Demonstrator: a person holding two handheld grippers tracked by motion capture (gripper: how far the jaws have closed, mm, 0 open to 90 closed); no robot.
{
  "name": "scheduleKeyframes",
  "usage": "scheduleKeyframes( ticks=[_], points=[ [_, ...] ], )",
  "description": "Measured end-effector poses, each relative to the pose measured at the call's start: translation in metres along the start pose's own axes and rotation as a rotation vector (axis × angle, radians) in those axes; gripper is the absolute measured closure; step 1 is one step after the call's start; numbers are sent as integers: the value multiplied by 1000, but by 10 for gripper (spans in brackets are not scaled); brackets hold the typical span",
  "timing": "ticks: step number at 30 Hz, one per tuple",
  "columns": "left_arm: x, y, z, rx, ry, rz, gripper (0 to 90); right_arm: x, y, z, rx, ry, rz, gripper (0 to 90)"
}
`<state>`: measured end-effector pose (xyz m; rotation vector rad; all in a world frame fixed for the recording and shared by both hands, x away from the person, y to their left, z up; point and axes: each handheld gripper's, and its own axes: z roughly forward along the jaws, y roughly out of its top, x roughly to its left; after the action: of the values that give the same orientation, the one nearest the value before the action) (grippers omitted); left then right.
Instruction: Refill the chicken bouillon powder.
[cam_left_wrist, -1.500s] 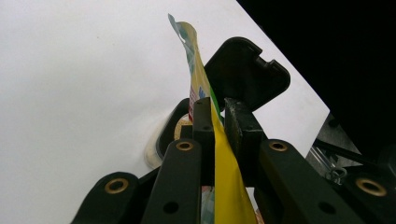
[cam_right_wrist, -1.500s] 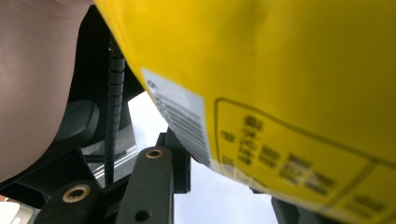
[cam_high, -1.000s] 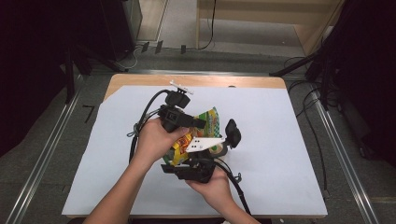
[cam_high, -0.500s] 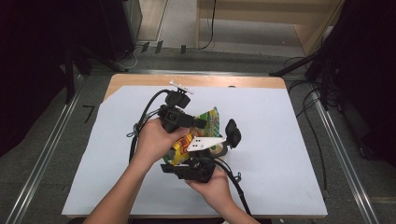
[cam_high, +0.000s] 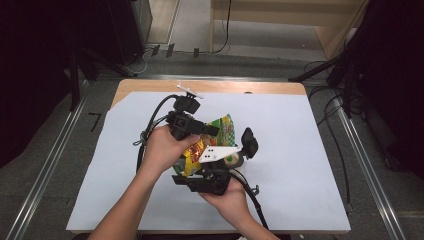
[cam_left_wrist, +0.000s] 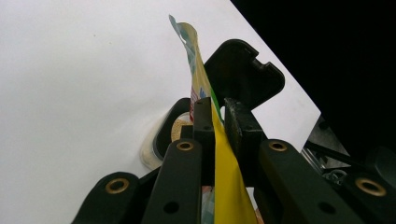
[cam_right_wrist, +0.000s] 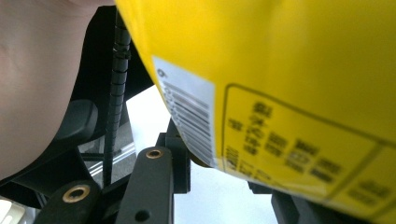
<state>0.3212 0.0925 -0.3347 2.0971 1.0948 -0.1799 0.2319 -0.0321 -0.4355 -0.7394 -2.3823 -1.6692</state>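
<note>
Near edge, mid-table: right gripper (cam_high: 212, 172) jaws pinching the yellow snack bag's (cam_high: 212, 142) near end. Just beyond, left gripper (cam_high: 207, 131) jaws clamped on the bag's far edge. Bag held between both, above white sheet (cam_high: 310, 165).

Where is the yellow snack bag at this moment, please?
In the high view the snack bag is above the middle of the white sheet, between the two hands; the left gripper pinches its edge, and the right gripper is against it.

Snack bag (cam_high: 226, 131): shiny, smooth plastic foil, yellow w/ green. Grippers' jaws: matt black plastic, brass-looking rivets. Table (cam_high: 300, 150): white matt sheet, wood at far edge.
</note>
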Motion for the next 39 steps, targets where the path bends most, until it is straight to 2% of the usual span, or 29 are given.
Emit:
scheduleKeyframes(
  ticks=[22,30,35,39],
  points=[
    [3,-1,4,21,-3,-7,838,-1,-1,1,17,-4,0,687],
    [4,-3,8,36,-6,-9,828,-4,-7,3,17,-10,0,684],
    [5,-4,10,51,-7,-6,829,-5,-11,5,10,-24,-20,680],
    [5,-4,11,59,-8,-7,829,-5,-16,8,27,-31,-31,681]
  ],
)
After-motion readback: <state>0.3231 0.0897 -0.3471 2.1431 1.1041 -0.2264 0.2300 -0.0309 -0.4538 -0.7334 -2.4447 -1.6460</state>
